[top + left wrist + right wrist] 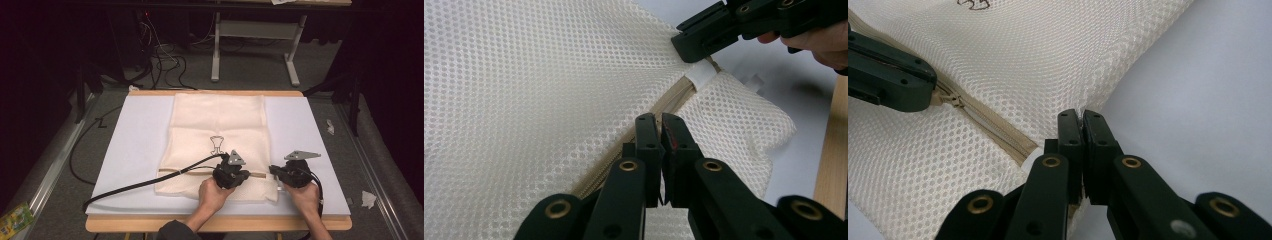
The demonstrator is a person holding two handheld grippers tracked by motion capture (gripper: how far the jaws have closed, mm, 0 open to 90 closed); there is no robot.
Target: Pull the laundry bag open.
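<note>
**Both grippers pinched shut on a mesh bag's zipper line**

On the white board point(140, 145) covering the wooden table point(215, 223) lies a cream mesh bag point(217, 125), flat, with a small dark printed emblem point(217, 143) near its middle and a tan zipper point(200, 171) running across its near end.

Left side first: a black cable point(145, 182) trails off over the board's left part from the left gripper point(231, 172), held in the person's left hand point(212, 195) over the zipper line, grey three-cornered plate on top. In the left gripper view its jaws stand pressed together, no gap to speak of, tips down on the zipper point(669, 102); they look closed on something at the zipper, but the slider itself is hidden, so what exactly is pinched I cannot tell.

Right of that: the right gripper point(280, 175), in the right hand point(305, 197), sits at the bag's right edge, just beside the left one. In the right gripper view its jaws are also closed tight, clamping the mesh edge of the bag point(1048, 65) right by the zipper's end point(1020, 147). The left gripper view shows the right gripper's point(691, 47) tips nipping a white tab point(701, 75) at that same zipper end.

Floor beyond: cables and a grey table frame point(255, 45).
</note>
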